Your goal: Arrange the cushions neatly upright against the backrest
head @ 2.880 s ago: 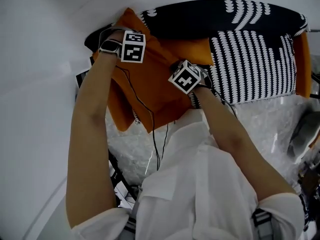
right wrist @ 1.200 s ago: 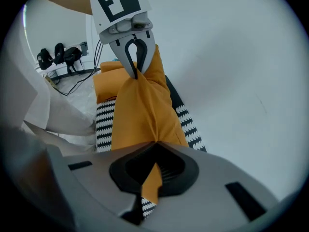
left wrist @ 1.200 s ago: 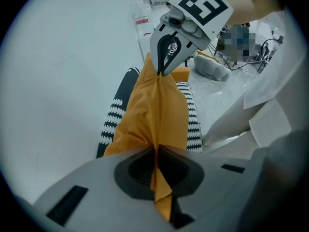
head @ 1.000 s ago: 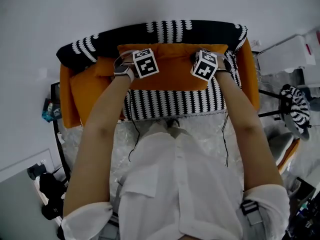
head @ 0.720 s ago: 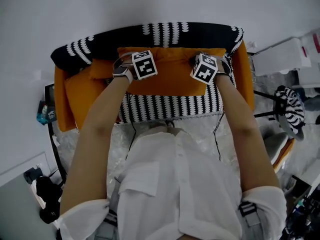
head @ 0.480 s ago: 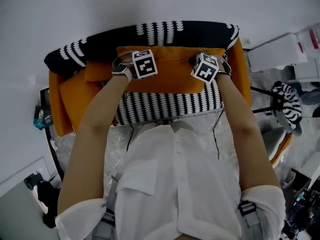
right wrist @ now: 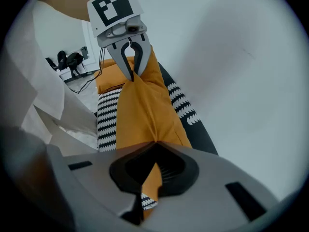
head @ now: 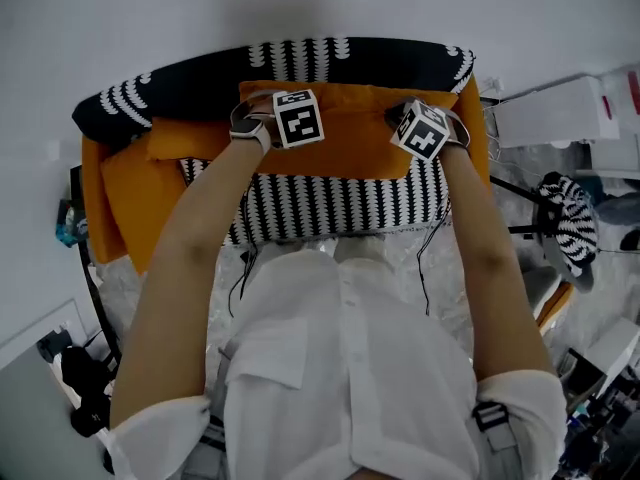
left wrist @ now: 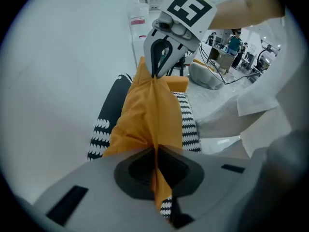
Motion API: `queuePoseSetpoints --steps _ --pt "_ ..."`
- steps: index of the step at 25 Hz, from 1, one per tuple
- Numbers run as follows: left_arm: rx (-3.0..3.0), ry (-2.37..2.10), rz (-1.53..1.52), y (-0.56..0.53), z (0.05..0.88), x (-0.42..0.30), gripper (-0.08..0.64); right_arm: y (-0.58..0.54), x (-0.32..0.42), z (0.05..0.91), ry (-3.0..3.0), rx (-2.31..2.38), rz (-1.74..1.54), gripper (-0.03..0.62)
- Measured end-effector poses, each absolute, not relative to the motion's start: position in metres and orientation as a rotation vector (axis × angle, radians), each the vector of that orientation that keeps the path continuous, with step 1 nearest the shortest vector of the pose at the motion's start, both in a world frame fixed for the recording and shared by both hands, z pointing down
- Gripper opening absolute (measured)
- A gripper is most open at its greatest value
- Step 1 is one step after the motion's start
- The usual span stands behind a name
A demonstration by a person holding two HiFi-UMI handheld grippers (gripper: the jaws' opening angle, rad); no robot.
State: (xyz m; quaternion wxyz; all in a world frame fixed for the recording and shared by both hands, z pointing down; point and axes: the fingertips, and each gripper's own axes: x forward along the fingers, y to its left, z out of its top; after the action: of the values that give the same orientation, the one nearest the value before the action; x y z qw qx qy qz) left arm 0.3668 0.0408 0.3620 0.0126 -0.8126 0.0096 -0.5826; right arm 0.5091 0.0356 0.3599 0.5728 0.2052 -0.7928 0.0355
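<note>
Finding: the orange cushion (head: 345, 148) stands on edge directly in front of the backrest (head: 330, 60). Its long axis runs parallel to the backrest, and its upper edge is level with the backrest's lower margin. Whether its rear face already touches the backrest cannot be confirmed. The left gripper (left wrist: 157, 161) is clamped on a fold of the cushion's upper edge towards the backrest's left end. The right gripper (right wrist: 153, 158) is likewise clamped on the same edge towards the right end. Both sit equally near the backrest, so neither hand leads. The cushion hangs below and between the two grippers, over the striped seat (head: 330, 208). Assessment: the coming move turns on pressing the cushion squarely back, both ends together, before letting go; uneven travel would skew it. A further orange mass (head: 125, 183) lies off the backrest's left end, and it is not established whether this is a cushion or an armrest.
</note>
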Motion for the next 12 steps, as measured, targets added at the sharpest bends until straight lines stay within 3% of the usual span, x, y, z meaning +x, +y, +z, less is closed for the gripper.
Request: queuePoseSetpoints --steps 12 --pt "-2.61 0.126 -1.907 -0.003 0.402 0.523 0.025 -0.017 0.664 0.398 -1.86 0.343 0.081 0.014"
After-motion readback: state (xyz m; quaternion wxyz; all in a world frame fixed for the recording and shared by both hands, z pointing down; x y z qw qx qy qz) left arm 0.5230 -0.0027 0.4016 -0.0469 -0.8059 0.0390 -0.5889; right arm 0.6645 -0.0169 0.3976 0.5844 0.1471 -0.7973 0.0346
